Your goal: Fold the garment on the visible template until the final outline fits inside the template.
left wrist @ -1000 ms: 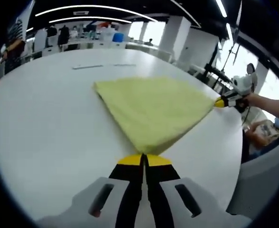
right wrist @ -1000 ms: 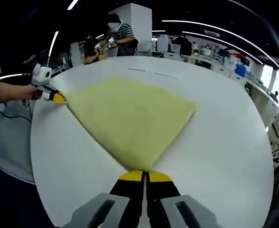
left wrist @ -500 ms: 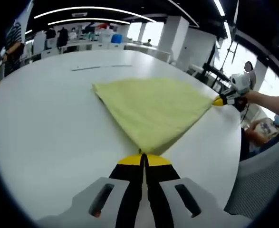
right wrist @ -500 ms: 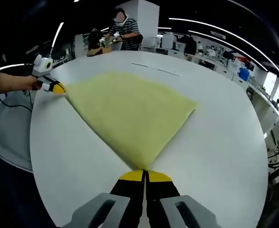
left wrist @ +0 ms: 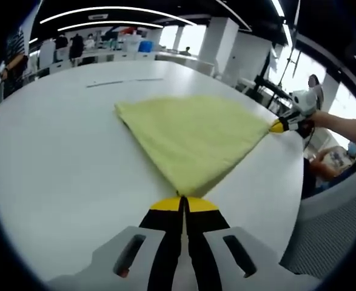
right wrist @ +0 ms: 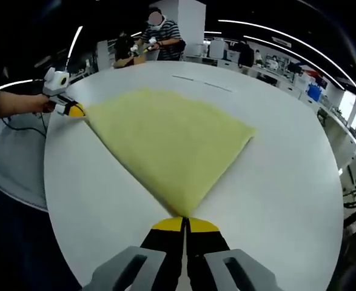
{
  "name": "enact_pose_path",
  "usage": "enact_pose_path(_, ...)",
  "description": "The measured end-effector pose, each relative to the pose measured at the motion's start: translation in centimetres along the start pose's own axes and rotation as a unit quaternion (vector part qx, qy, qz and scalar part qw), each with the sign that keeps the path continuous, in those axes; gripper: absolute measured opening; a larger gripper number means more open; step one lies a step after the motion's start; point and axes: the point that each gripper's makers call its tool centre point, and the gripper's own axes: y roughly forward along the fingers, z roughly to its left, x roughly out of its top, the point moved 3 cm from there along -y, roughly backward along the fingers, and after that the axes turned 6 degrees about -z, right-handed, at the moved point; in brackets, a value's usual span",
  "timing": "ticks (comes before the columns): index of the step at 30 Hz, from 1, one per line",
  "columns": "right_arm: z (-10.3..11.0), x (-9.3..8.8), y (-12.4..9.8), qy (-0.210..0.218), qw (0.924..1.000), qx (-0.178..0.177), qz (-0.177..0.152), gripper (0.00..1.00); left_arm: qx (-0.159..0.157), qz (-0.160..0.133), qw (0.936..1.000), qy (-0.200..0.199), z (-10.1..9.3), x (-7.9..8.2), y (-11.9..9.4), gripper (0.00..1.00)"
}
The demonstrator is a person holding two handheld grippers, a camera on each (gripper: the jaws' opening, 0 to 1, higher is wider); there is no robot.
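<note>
Yellow towel-like garment lies stretched on the white round surface, each gripper's fingers clenched on a corner (keeping it taut, presumably for folding).

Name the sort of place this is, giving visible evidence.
Probably an open-plan office or lab: a large white table, desks with equipment behind, long ceiling strip lights, and another person working at the far side.

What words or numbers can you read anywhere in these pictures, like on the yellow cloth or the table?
There are none to read.
The yellow cloth is plain, with no label or print showing.
The white table carries only thin dark lines far off, no letters.
The left gripper and right gripper, each shut on a cloth corner, show no writing.
Things on the far desks are too small and blurred.
</note>
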Motion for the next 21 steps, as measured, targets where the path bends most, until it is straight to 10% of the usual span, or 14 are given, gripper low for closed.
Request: enact_pose_path(21, 0.9, -1.0, -0.9, 0.001, 1.0000, -0.005, 0.007, 0.00, 0.013, 0.006, 0.9999, 0.008, -0.8, -1.0, -0.7, 0.00)
